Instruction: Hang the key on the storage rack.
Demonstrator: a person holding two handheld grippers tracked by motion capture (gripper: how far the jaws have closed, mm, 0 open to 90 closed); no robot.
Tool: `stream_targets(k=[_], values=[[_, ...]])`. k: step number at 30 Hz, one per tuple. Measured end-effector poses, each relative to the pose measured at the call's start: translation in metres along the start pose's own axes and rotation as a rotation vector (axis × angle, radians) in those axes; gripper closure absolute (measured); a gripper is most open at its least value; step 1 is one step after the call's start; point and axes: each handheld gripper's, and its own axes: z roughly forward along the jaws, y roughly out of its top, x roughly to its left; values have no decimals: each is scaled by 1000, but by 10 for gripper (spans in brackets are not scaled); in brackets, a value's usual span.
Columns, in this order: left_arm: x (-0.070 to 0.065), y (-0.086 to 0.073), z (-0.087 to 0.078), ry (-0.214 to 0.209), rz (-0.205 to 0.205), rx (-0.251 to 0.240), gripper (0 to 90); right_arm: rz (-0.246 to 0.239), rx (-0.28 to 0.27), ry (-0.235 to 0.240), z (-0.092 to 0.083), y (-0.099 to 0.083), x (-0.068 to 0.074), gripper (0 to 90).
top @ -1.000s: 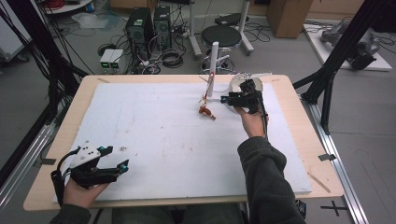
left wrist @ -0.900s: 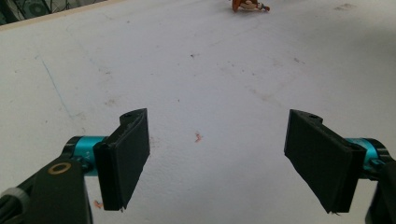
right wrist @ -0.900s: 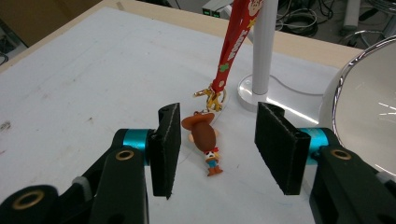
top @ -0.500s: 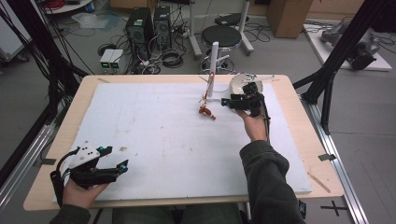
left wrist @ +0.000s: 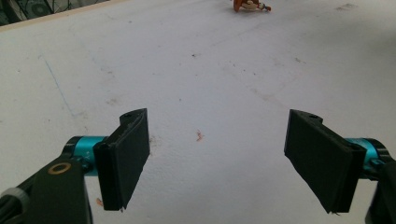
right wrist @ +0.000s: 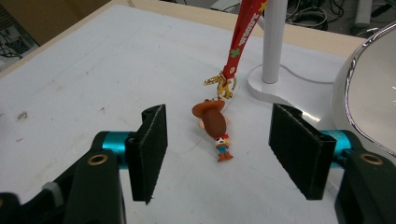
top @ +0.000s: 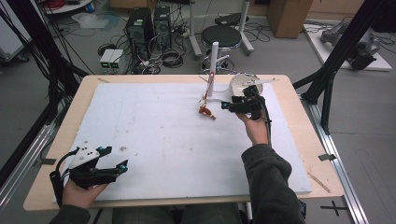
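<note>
Though it is small and surely light, the cowboy keychain figure [right wrist: 215, 127] looks like hard moulded rubber, so we judge it will roll or skid if pinched at the hat; the torso offers flatter sides. It lies on the white bench [top: 154, 126], just in front of the white stand [right wrist: 272, 42], joined by a gold clasp [right wrist: 219, 84] to a floppy red lanyard [right wrist: 243, 28] that will drag. Our right tool [right wrist: 217, 154] has just been opening, its pads astride the figure without touching. Our left tool [left wrist: 217, 158] rests open and empty at the near corner.
</note>
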Motion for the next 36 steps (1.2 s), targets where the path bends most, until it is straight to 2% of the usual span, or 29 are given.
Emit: stream_targets(k=[13,16,25,31,36], values=[[-1,0,0,-2,2,-2,228,8,-5,21,-4,-9,3,294],[-2,1,0,-1,8,-2,227,-2,-6,21,-7,-12,5,280],[-1,0,0,-1,0,-2,227,1,-13,27,-10,-18,4,254],[-1,0,-2,4,-2,-2,227,1,3,27,-9,-23,4,220],[0,-1,-2,6,-3,-3,227,-7,0,32,-11,-22,9,217]])
